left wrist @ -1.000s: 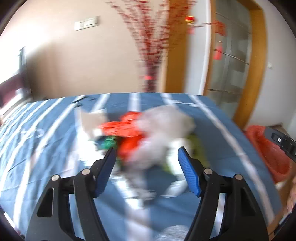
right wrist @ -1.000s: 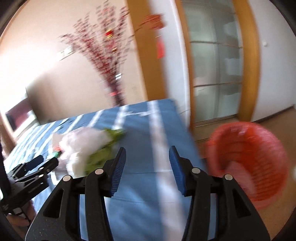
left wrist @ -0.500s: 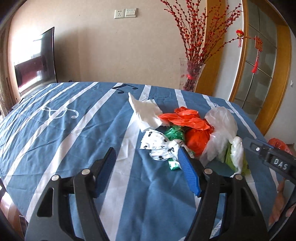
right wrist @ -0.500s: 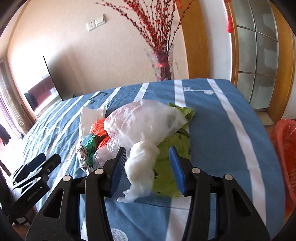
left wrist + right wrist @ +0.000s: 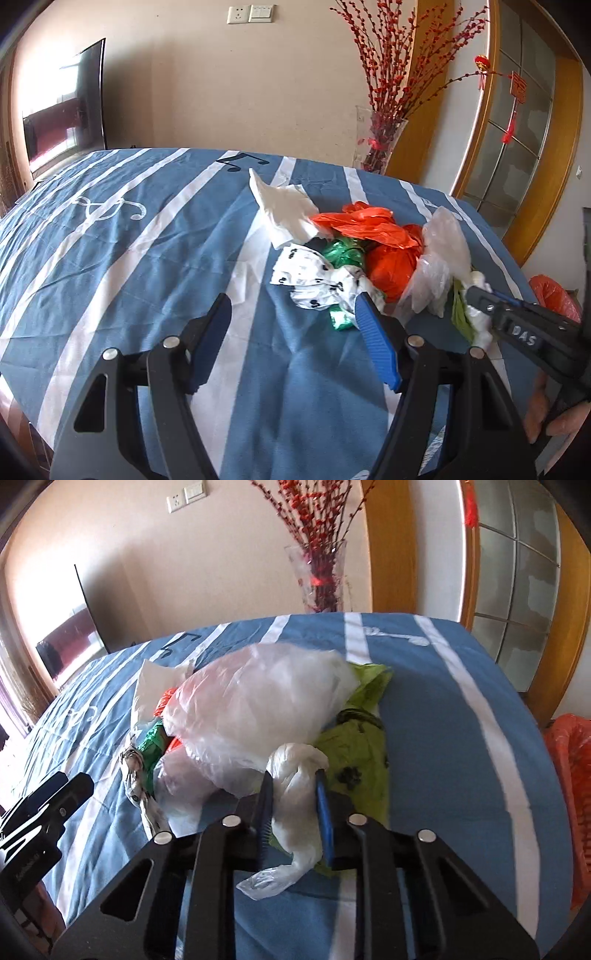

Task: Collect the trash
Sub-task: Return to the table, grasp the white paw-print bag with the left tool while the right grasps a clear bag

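A heap of trash lies on the blue striped cloth (image 5: 147, 258): white paper (image 5: 284, 210), an orange bag (image 5: 373, 229), green foil (image 5: 341, 253), patterned paper (image 5: 310, 280) and a clear plastic bag (image 5: 258, 709) over a green bag (image 5: 354, 753). My right gripper (image 5: 293, 779) is closing its jaws on a twisted white plastic bag (image 5: 295, 805) at the near end of the heap, and both pads touch it. In the left wrist view, the right gripper (image 5: 480, 295) reaches in from the right. My left gripper (image 5: 293, 306) is open and holds nothing, just short of the patterned paper.
An orange mesh basket (image 5: 572, 775) stands on the floor off the table's right edge. A glass vase of red branches (image 5: 380, 144) stands beyond the far edge, beside a wooden door frame. A dark screen (image 5: 62, 122) is at the far left.
Both views have swung onto the trash heap and settled. The right jaws, wide on either side of the white plastic twist half a second ago, have narrowed onto it. The left jaws keep their width.
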`<act>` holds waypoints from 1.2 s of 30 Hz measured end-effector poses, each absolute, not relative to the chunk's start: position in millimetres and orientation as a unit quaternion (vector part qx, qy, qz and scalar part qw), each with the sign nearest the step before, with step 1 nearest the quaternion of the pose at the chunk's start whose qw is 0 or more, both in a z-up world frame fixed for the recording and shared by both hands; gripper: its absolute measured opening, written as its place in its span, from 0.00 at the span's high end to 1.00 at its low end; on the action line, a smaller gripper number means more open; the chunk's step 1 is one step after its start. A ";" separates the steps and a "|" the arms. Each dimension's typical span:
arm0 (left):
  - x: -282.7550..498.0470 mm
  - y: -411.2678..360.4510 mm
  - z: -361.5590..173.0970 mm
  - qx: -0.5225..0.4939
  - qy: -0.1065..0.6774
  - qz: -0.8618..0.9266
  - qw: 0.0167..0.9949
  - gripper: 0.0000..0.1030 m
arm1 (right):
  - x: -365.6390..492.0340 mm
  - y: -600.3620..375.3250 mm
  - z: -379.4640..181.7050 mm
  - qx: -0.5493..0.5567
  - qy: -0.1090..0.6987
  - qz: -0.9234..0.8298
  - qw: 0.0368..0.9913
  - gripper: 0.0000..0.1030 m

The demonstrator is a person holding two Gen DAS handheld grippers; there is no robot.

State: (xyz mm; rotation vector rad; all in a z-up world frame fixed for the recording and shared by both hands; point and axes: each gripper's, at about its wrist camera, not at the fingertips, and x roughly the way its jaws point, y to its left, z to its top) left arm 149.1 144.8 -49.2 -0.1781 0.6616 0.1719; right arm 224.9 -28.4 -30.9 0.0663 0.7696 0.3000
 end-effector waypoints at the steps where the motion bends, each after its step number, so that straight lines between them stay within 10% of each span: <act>1: 149.8 142.4 -49.4 -0.086 0.324 0.082 0.938 0.34 | 224.3 -31.7 -28.9 0.033 0.370 0.142 0.917 0.80; 25: 193.2 120.1 -62.6 -0.101 0.373 0.068 0.920 0.53 | 201.4 -106.3 -12.2 0.060 0.332 0.083 0.938 0.81; 36: 193.6 118.3 -68.7 -0.108 0.384 0.037 0.916 0.84 | 196.1 -115.3 -11.5 0.053 0.332 0.072 0.939 0.81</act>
